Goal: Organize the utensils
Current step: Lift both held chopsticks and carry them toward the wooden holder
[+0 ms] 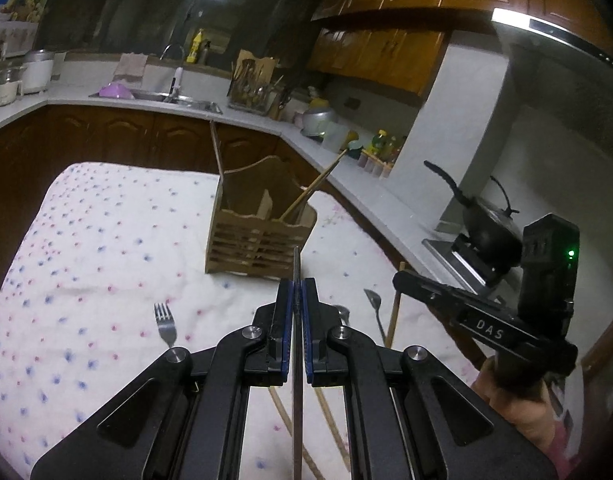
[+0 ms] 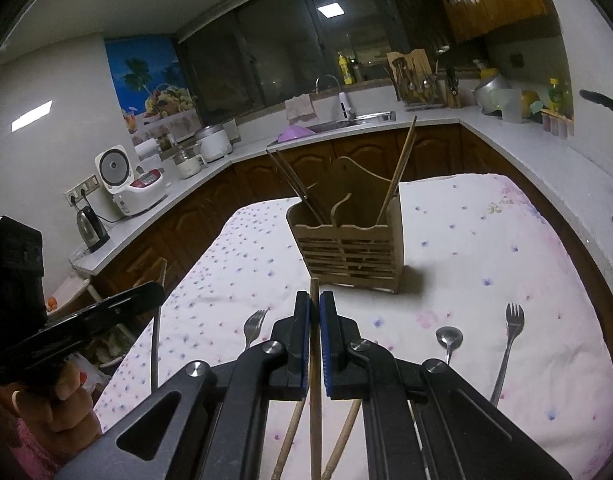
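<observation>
Left gripper, black with blue pads, is clenched on a thin dark metal stick that runs up between its jaws and pokes out just past the tips; right gripper, of the same build, is clenched on a pale wooden chopstick held the same way, its end standing a little above the pads; both tools point slightly downward over a table spread with a white cloth dotted in blue and pink; ahead of each gripper stands a slatted wooden utensil holder with a tall curved back, upright near the middle of the cloth; two wooden chopsticks lean out of its right compartment and dark sticks lean out of its left one; loose on the cloth, nearer than the holder, lie a silver fork, a silver spoon, a second silver fork and more wooden chopsticks under the right gripper; beyond the table a pale kitchen counter curves round with a sink, a rice cooker and a kettle.
</observation>
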Action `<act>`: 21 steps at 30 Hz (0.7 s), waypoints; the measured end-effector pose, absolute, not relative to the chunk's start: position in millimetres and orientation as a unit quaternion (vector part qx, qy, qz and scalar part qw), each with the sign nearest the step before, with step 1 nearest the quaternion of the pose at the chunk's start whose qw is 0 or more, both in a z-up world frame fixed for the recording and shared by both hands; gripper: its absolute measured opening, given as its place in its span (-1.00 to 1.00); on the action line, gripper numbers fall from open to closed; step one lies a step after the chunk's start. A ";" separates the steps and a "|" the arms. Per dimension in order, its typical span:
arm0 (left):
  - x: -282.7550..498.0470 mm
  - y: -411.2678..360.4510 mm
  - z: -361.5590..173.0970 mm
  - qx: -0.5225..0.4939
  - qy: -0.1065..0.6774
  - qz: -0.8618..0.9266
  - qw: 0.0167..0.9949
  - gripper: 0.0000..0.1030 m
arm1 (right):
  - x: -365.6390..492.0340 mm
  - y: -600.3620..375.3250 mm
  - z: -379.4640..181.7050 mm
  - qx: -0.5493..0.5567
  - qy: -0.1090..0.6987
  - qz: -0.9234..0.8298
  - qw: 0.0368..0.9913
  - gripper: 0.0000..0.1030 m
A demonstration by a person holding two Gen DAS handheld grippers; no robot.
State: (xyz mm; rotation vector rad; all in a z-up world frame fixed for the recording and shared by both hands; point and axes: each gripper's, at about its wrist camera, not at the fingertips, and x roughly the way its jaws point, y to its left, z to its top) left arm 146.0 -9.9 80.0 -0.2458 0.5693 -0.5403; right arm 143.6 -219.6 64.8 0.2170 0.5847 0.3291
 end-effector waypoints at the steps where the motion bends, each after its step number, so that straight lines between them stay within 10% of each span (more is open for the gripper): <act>1: 146.2 -9.9 80.9 -0.120 0.275 -0.264 0.917 -0.94 | 143.6 -219.5 65.8 0.106 0.285 0.161 0.939 -0.90; 21: 144.5 -24.5 91.6 -0.112 0.245 -0.299 0.915 -0.93 | 145.8 -220.9 78.9 0.109 0.267 0.167 0.943 -0.90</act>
